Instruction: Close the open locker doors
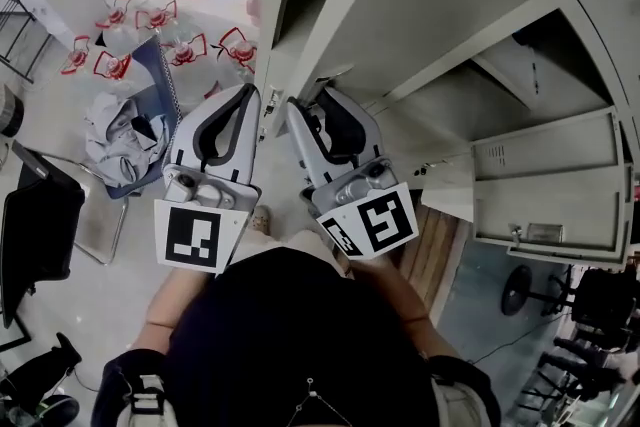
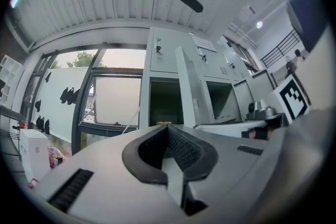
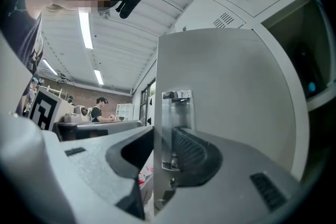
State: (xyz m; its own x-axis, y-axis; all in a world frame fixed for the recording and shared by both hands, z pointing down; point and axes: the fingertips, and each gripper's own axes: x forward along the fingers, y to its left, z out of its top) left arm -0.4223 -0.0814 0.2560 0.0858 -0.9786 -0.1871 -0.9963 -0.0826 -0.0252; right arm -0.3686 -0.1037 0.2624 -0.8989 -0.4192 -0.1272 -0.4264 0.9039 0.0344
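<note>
Between the jaws of your right gripper (image 3: pixel 163 136) stands the free edge of an open locker door (image 3: pixel 231 92). Its metal latch plate (image 3: pixel 176 113) sits just ahead of the right-hand pad. The jaws are spread, one on each side of that edge, and neither pad can be seen pressing on it. The door's grey face fills the space ahead and to the right of the tool, and past it on the right an open compartment (image 3: pixel 310 71) shows dark.

Your left gripper (image 2: pixel 168 128), just beside the right one, is clenched tip to tip with nothing in it. Well ahead of it is the locker bank (image 2: pixel 163 55). A second open door (image 2: pixel 190 92) juts out edge-on toward the tool, with a dark opening (image 2: pixel 165 102) on its left and another on its right. Left of the lockers, farther off, is a large window (image 2: pixel 118 99).

Seen from your head, a third open door (image 1: pixel 550 185) hangs out to the right of your right gripper.
</note>
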